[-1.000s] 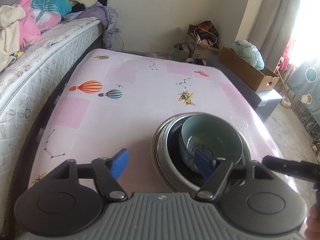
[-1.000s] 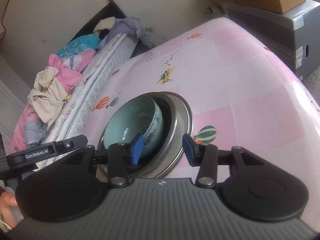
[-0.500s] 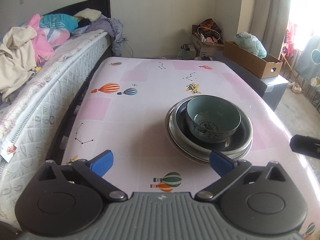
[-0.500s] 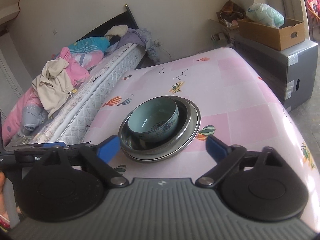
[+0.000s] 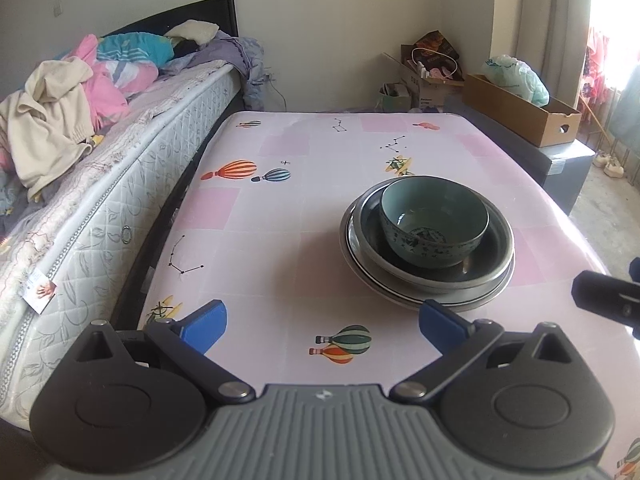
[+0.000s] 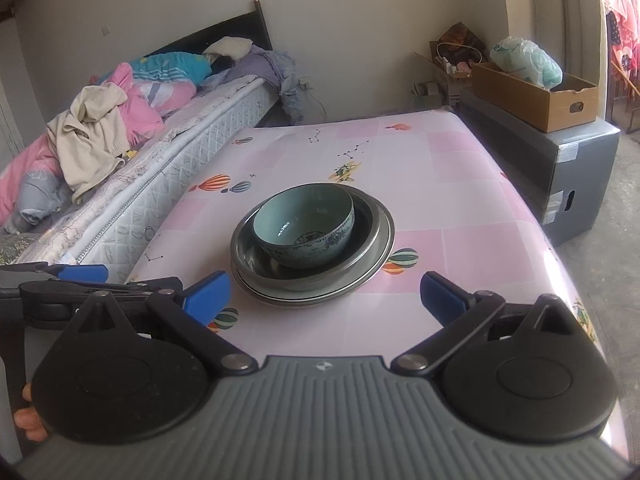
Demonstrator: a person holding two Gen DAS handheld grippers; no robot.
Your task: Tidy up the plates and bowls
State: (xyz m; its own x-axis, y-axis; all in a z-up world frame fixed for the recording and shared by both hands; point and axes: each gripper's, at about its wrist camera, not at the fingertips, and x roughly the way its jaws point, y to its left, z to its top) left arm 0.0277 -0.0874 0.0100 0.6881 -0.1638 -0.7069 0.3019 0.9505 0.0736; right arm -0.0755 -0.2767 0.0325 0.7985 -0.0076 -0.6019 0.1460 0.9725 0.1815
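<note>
Sitting ahead of both spread tools [image 5: 322, 322] [image 6: 325, 297], clear: stacked bowl [image 6: 305, 225].

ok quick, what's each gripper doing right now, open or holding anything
Left gripper: open, holding nothing, short of the stacked bowl.
Right gripper: open, holding nothing.

A home bedroom is shown. A bed [image 5: 120, 152] with a quilted mattress is heaped with clothes [image 5: 68, 108] and set against the wall. Beside it a table [image 5: 280, 240] is covered in a pink balloon-print cloth. Cardboard boxes [image 5: 520, 116], a curtain [image 5: 540, 20] and clutter are seen by the far wall.
</note>
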